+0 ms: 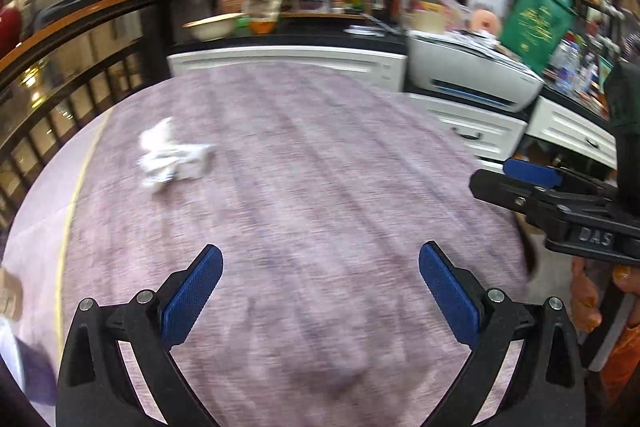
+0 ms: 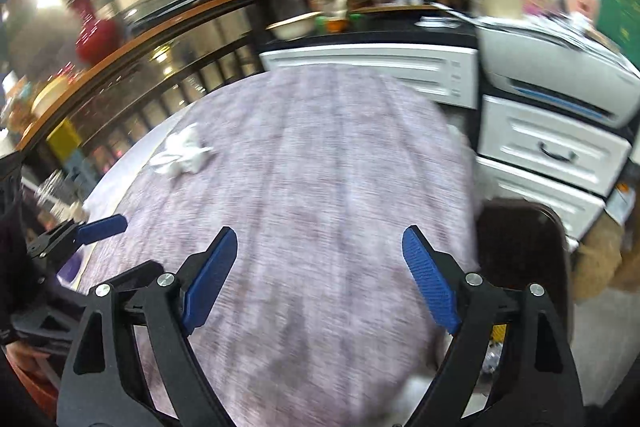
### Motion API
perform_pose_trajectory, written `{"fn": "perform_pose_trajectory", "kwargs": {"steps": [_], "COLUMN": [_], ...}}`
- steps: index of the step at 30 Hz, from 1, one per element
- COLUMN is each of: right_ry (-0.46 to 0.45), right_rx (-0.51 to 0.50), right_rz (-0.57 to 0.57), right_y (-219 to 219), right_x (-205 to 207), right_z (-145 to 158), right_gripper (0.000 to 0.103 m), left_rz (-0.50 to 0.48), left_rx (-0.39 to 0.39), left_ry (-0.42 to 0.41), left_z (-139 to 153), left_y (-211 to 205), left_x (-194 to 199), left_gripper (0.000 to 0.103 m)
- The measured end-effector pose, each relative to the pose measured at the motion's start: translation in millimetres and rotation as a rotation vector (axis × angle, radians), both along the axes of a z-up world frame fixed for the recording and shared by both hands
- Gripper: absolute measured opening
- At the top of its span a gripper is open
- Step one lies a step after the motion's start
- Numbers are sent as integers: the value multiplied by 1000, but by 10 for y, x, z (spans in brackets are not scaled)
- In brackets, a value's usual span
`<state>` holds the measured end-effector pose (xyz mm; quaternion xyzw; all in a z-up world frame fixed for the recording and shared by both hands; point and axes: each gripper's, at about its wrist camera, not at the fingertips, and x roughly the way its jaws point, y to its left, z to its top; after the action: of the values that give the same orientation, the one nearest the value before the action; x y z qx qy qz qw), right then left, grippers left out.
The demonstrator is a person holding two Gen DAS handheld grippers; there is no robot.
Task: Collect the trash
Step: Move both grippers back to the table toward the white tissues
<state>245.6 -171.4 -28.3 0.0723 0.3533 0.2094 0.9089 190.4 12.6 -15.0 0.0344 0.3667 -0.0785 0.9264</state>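
A crumpled white tissue [image 1: 172, 157] lies on the table [image 1: 320, 167] — far left, near the edge. Both the left hand-held gripper [image 1: 320, 291] and the right hand-held gripper [image 2: 320, 275] are spread and empty; the left looks nearer — its long axis runs roughly crosswise.

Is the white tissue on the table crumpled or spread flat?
Crumpled: the white tissue sits bunched in an uneven wad with raised folds on the purple tablecloth, clear of both grippers. Blur hides finer detail.

The mauve tablecloth [image 1: 320, 167] lies bare all around one crumpled white tissue [image 1: 172, 159] at its far left.
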Motion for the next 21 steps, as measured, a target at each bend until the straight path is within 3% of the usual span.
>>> {"fn": "perform_pose_trajectory", "kwargs": {"steps": [12,21], "right_ry": [62,85], "right_rx": [-49,-113], "right_rz": [201,317], "right_y": [1079,1802], "right_x": [454,900], "right_z": [-70,-91], "right_gripper": [84,84], "left_rz": [256,291], "left_rx": [-49,-126], "left_ry": [44,71], "left_z": [-114,-189], "left_y": [1071,1358], "left_x": [-10,-17], "left_gripper": [97,97]}}
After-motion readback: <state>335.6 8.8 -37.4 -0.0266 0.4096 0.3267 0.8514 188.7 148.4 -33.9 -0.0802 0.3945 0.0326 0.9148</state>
